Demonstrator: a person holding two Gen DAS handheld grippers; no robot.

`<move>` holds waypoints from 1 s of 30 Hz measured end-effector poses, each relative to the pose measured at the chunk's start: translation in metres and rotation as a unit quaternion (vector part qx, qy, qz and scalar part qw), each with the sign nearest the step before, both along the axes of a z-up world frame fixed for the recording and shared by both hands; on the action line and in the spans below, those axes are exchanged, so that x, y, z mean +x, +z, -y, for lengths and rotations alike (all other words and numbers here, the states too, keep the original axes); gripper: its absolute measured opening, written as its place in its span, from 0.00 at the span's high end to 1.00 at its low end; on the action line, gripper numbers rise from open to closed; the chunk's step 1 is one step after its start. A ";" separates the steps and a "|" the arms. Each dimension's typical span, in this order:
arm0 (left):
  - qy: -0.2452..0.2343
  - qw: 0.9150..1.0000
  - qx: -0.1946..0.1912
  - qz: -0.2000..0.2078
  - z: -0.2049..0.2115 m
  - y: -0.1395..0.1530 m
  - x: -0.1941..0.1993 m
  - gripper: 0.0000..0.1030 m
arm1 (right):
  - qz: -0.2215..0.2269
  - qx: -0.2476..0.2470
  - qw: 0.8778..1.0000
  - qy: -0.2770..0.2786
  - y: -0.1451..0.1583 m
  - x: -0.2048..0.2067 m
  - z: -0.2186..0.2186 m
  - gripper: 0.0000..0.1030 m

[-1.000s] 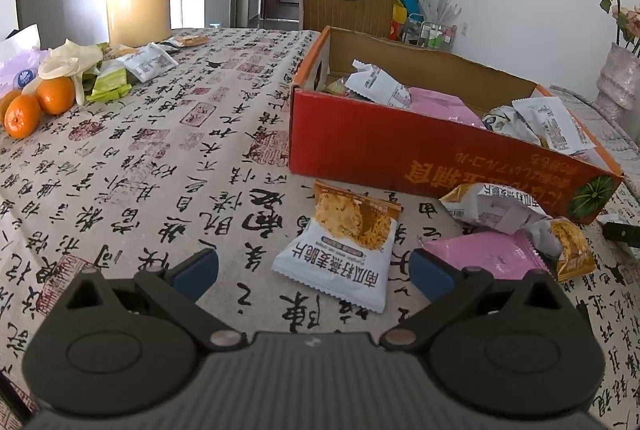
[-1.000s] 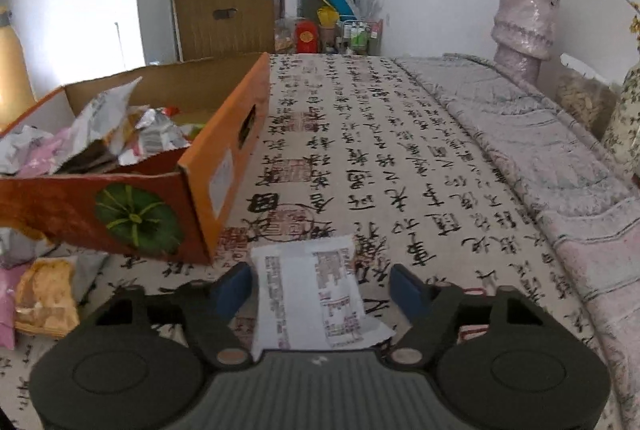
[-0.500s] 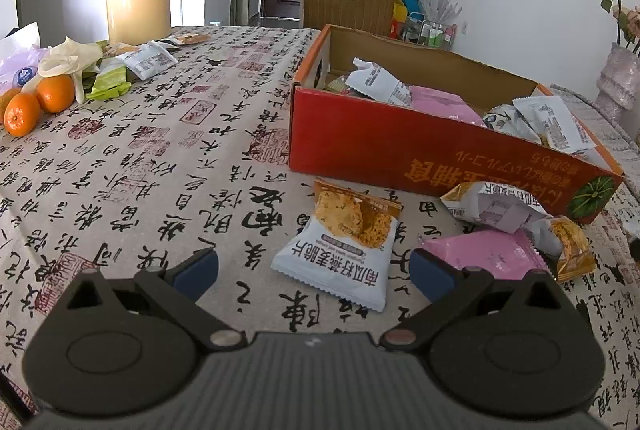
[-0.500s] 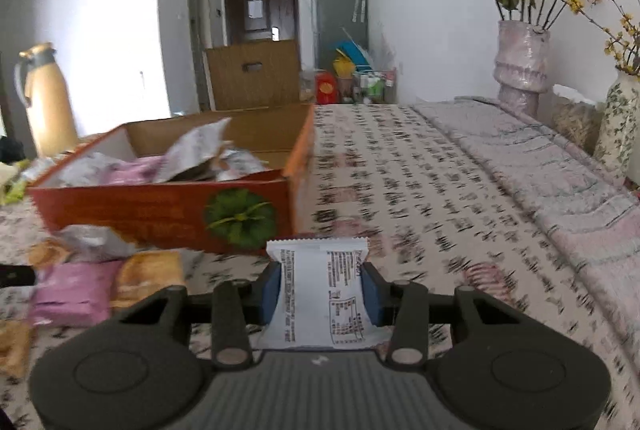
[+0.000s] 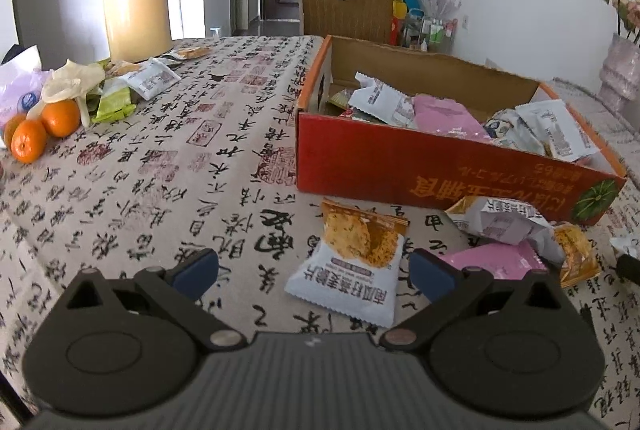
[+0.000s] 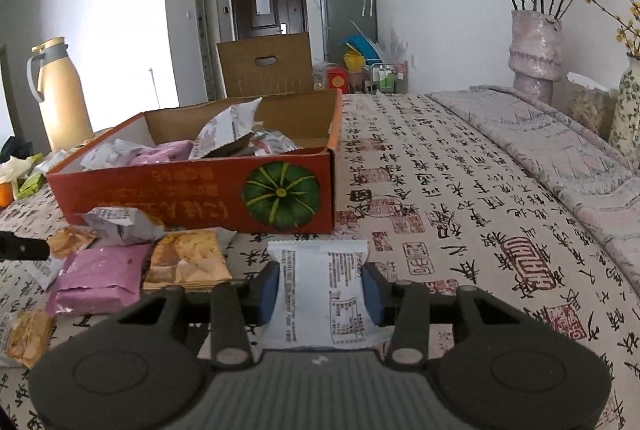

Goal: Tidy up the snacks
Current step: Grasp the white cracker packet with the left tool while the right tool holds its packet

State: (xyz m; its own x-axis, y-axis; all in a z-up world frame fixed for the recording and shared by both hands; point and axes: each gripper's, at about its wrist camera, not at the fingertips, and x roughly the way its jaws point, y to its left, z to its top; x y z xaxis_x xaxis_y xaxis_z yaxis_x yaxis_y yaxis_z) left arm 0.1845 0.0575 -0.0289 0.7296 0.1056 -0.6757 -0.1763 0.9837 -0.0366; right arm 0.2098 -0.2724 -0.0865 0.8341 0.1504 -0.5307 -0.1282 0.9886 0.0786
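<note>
Calligraphy-printed cloth covers the counter (image 6: 460, 190), with a dark door and a fridge at the far end of the room and vases of dried roses along the right wall. On the cloth stands an open red carton (image 6: 192, 190) with a green pumpkin printed on its near wall, already half filled with snack packets.

The right gripper (image 6: 318, 288) has just been closing, with a slight easing at the end, and its blue fingers (image 6: 269, 290) now pinch a white snack packet (image 6: 320, 294) across its narrow width. The packet's long axis runs straight ahead along the fingers, its crimped far edge pointing at the carton. From these fingers the carton lies at about 11 o'clock, close by, its pumpkin corner nearest; judging by this, the coming move turns on lifting over that near wall and going leftward. The gripper points moderately downward, held fairly level from side to side.

The left gripper (image 5: 312, 272) hangs low over the cloth with its fingers (image 5: 196, 268) spread wide and nothing between them. A white-and-orange cracker packet (image 5: 354, 266) lies just ahead at 1 o'clock, its long axis running roughly away from the gripper, tilted slightly right. More loose packets, among them a pink packet (image 5: 496, 262), lie at 2 o'clock against the carton's front. This gripper points more steeply down at the counter.
</note>
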 end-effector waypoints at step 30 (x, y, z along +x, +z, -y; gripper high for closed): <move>-0.012 0.999 0.021 -0.021 0.013 -0.024 0.027 0.00 | 0.008 0.032 0.999 0.001 -0.001 -0.003 0.008 0.57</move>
State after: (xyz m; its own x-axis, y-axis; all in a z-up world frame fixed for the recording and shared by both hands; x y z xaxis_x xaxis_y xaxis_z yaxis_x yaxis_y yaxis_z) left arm 0.2119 0.0446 -0.0532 0.7034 0.1175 -0.7010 -0.1527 0.9882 0.0124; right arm 0.2072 -0.2804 -0.0872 0.8423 0.1858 -0.5059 -0.1328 0.9813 0.1392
